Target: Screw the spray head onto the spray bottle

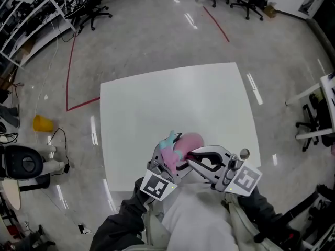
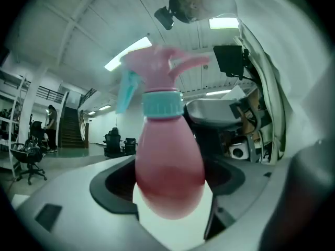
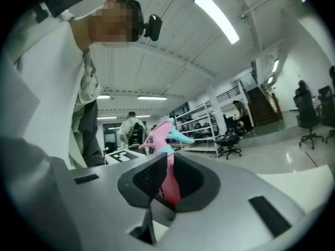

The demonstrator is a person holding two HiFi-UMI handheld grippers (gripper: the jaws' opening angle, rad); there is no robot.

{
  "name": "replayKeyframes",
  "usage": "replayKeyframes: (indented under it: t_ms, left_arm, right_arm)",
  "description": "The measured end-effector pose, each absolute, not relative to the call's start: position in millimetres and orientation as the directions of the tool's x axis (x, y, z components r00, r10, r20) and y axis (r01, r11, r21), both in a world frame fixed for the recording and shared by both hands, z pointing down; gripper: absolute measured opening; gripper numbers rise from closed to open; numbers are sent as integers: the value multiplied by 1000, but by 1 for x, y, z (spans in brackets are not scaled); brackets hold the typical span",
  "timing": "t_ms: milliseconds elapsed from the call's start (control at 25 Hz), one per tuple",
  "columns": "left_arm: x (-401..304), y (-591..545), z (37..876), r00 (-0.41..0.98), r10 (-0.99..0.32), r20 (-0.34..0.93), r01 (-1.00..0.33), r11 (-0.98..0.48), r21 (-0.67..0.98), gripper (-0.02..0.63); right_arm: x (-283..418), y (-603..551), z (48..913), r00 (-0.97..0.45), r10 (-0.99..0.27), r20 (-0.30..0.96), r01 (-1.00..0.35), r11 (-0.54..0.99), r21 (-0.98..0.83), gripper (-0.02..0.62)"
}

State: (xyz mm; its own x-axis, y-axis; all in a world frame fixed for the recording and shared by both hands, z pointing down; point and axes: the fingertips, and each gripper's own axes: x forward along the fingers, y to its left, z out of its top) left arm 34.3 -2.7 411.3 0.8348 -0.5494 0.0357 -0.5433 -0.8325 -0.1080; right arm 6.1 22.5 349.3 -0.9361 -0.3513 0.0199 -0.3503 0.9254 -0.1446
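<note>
- spray bottle [image 2: 170, 166] upright above the white table [image 1: 157, 103]; left gripper [image 2: 170, 203] pinches its round lower body; spray head [image 2: 162, 67] sits on top, teal collar [image 2: 162, 103] looks seated
- right gripper [image 3: 168, 186] near the bottle; jaws nearly together, pink showing through a slim gap; seemingly clamping nothing
- probably light, smooth, squashy plastic; steady the body, turn at the collar, not the trigger
</note>
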Motion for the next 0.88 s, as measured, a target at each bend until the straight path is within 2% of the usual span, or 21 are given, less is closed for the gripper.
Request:
replayKeyframes:
  t_ms: [120,320,440,520,640,760,880]
  left_arm:
    - [53,-7,411,817,-574,48,-566,-815,-122,393]
    - [67,5,408,838,-538,94,-522,-840,-151,393]
    - [59,20,409,859,-503,93,-488,-860,-147,393]
    - [54,26,404,868,-492,65,-481,-867,-129,393]
    - [55,23,393,867,-498,8,-496,-865,-74,393]
    - [52,15,384,834,-546,-79,-540,-837,84,393]
    - [53,15,384,841,-537,-67,-537,-843,17,393]
  right_arm:
    - [18,28,357,-948,-312,71,-318,943,-99,28]
    - [47,14,354,-930,-356,93,-363,928,-79,29]
    - [63,-11,362,-903,-429,15,-420,877,-232,29]
    - [66,-22,378,-887,-461,-41,-404,815,-415,29]
    - [70,-26,389,-855,-509,-101,-369,733,-571,18]
    - [76,-32,386,-811,-562,-164,-345,685,-641,18]
    - [72,-26,382,-819,-546,-177,-331,701,-632,17]
